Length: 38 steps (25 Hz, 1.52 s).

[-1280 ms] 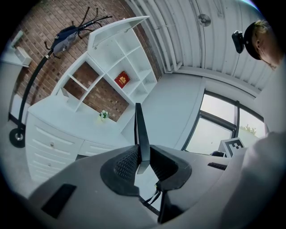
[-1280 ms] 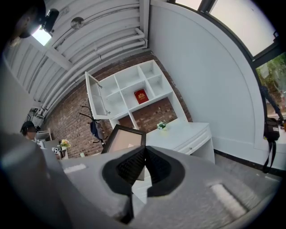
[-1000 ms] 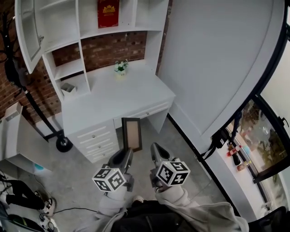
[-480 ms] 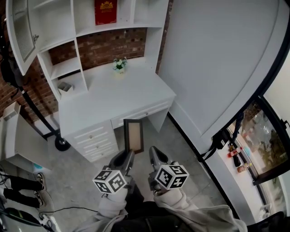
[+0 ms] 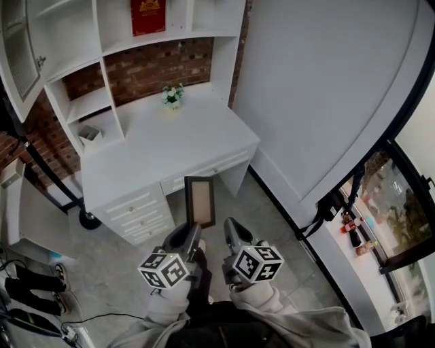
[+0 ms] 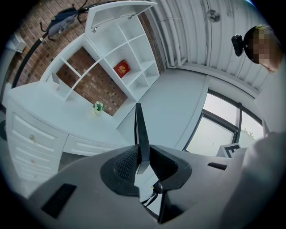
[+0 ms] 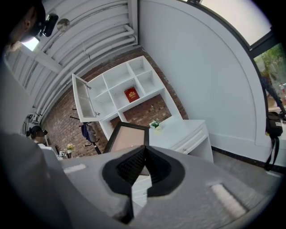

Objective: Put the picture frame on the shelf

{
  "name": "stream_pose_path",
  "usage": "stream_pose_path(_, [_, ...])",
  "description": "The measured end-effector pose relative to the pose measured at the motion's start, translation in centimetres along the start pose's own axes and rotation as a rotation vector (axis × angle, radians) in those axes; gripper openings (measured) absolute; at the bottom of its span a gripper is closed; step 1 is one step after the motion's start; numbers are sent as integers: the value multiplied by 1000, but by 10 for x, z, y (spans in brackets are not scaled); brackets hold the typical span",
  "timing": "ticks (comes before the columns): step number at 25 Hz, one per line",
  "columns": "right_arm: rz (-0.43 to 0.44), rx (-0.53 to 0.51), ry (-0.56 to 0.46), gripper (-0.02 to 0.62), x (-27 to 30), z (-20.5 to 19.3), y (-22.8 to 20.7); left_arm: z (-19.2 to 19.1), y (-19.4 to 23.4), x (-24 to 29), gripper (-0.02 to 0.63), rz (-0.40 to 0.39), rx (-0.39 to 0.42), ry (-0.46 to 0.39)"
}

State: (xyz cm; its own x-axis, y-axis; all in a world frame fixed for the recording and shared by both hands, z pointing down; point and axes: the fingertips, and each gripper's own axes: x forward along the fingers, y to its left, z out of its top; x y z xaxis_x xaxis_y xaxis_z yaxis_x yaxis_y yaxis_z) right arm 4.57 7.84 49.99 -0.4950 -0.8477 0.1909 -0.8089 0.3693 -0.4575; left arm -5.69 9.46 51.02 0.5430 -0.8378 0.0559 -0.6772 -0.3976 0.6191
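Carry stage: left gripper jaws clamp the upright picture frame, right gripper jaws closed empty beside it; shelf well apart, placement not yet done.

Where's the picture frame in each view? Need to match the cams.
Head view: picture frame, centre, upright.
Left gripper view: picture frame, centre, seen edge-on.
Right gripper view: picture frame, just left of centre, face showing.
Shared landmark: red book, visible in all three.
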Motion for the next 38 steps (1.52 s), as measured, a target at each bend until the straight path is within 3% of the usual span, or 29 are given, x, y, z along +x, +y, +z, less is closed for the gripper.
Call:
stream_pose_path(14, [-43,13,-16,0,81,43,-56,31,29,110,71,-51,22,48])
stream_pose_path(38, [-81,6,-70,0,266,153,-125,140,105,302,72,-90,46,64])
